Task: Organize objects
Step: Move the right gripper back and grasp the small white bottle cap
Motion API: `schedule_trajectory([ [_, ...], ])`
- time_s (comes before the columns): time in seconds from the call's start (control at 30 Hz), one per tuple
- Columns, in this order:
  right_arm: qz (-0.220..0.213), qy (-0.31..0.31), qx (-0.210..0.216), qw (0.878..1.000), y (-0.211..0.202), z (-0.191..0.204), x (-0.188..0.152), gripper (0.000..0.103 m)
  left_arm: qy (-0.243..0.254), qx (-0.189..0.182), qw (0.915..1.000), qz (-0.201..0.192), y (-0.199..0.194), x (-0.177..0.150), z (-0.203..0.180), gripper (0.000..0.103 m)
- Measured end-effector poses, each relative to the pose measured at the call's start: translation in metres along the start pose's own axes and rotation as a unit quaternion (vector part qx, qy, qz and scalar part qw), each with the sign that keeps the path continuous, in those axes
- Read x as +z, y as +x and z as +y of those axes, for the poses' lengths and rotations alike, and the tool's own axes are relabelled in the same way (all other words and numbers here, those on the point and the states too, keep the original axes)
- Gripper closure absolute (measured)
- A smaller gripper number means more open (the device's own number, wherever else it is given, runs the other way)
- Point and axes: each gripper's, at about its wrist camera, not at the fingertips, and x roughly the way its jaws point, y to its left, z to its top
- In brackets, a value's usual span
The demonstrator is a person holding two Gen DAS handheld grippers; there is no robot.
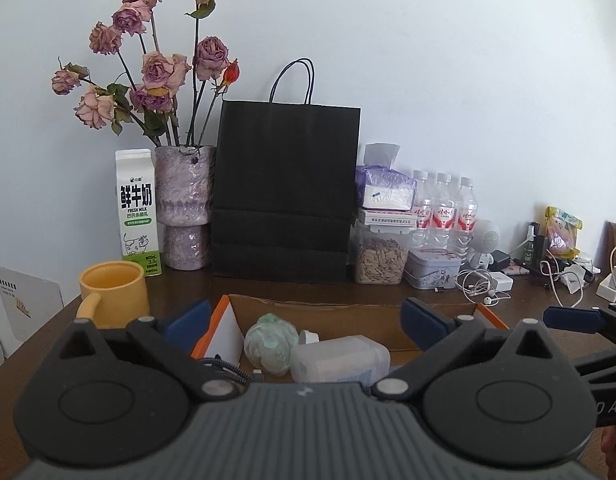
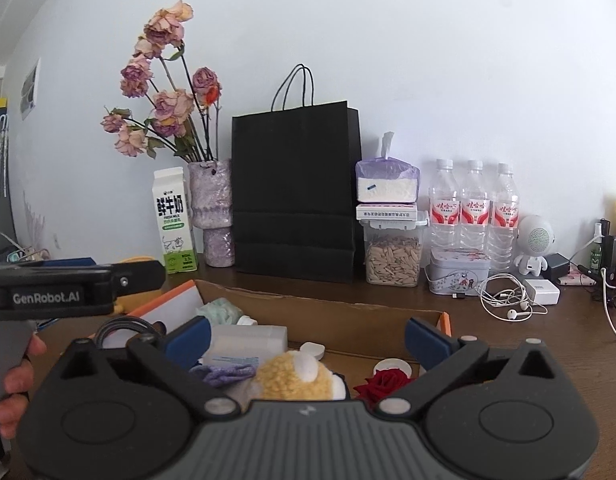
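Translucent white plastic bottle [image 1: 340,358]: in open cardboard box [image 1: 348,312], lying crosswise, apparently just ahead of left gripper [image 1: 306,320]. Both grippers' jaws wide open, empty; right gripper [image 2: 306,338] over yellow plush toy [image 2: 294,378].

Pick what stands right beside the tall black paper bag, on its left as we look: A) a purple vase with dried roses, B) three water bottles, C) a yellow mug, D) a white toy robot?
A: the purple textured vase of dried roses stands directly left of the black paper bag.
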Motion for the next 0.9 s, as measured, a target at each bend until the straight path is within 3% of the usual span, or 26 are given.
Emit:
schedule_trajectory([
  [0.33, 0.019, -0.004, 0.03, 0.999, -0.051, 0.042, -0.021, 0.0, 0.022, 0.027, 0.9988, 0.035, -0.057, -0.024, 0.04, 0.0],
  [0.63, 0.115, -0.044, 0.088, 0.989, -0.055, 0.109, -0.07, 0.001, 0.027, 0.052, 0.9946, 0.085, -0.096, -0.056, 0.081, 0.0],
  [0.8, 0.18, -0.053, 0.102, 0.977, -0.039, 0.137, -0.093, 0.024, 0.019, 0.057, 0.9929, 0.103, -0.107, -0.069, 0.095, 0.0],
  [0.9, 0.196, -0.047, 0.103, 0.974, -0.033, 0.143, -0.098, 0.035, 0.013, 0.055, 0.9921, 0.112, -0.111, -0.075, 0.101, 0.0],
])
